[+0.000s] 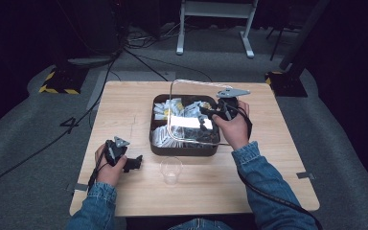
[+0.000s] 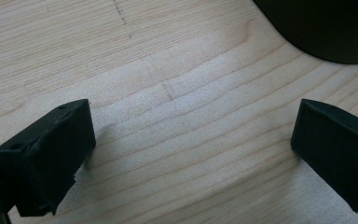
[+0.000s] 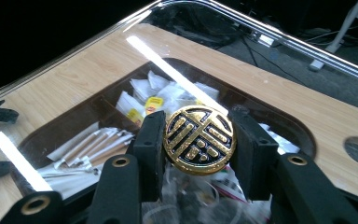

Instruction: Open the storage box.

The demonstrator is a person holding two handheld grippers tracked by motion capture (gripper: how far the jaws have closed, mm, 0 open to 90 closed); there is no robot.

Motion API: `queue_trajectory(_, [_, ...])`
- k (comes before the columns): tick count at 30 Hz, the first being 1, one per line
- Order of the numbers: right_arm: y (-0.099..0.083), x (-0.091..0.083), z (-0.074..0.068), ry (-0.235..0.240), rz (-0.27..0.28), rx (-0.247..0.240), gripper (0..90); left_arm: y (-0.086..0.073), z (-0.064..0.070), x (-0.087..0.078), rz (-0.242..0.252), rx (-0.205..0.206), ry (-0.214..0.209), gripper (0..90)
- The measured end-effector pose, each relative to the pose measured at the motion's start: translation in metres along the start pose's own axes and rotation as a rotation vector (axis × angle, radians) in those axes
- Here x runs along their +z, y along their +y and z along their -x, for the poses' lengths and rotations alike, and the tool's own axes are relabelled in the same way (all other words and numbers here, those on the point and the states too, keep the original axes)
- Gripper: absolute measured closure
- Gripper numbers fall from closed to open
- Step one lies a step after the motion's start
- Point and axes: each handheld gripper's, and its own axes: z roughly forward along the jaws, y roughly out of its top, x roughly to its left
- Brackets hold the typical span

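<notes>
Overhead table (image 1: 124,103) view; two close gripper views

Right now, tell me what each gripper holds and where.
Right gripper clamps the clear glass lid by its round black-and-gold knob. Left gripper holds nothing.

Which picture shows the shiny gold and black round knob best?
The right gripper view: the round gold-and-black patterned knob sits close up between the right tongs, which are shut on it. In the high view the person's right hand covers that spot. The left gripper view shows bare wooden table between open tongs.

Gold ornamental character on knob (image 3: 199,139)
</notes>
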Motion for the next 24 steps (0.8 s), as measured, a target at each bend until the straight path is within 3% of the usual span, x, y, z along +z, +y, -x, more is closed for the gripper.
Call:
queue_trajectory(10, [-0.019, -0.033, 0.026, -0.052, 0.012, 0.026, 58.6, 0.0, 0.0, 0.0, -0.003, -0.003, -0.003, 0.1])
queue_trajectory(16, [-0.027, -0.048, 0.037, -0.1, 0.001, 0.002, 58.6, 0.0, 0.0, 0.0, -0.004, -0.003, -0.003, 0.0])
queue_trajectory(20, [-0.034, -0.059, 0.046, -0.096, 0.012, 0.04, 58.7, 0.0, 0.0, 0.0, -0.004, -0.003, -0.003, 0.1])
queue_trajectory(24, [-0.04, -0.068, 0.057, -0.111, 0.002, 0.048, 58.6, 0.0, 0.0, 0.0, -0.003, -0.003, -0.002, 0.1])
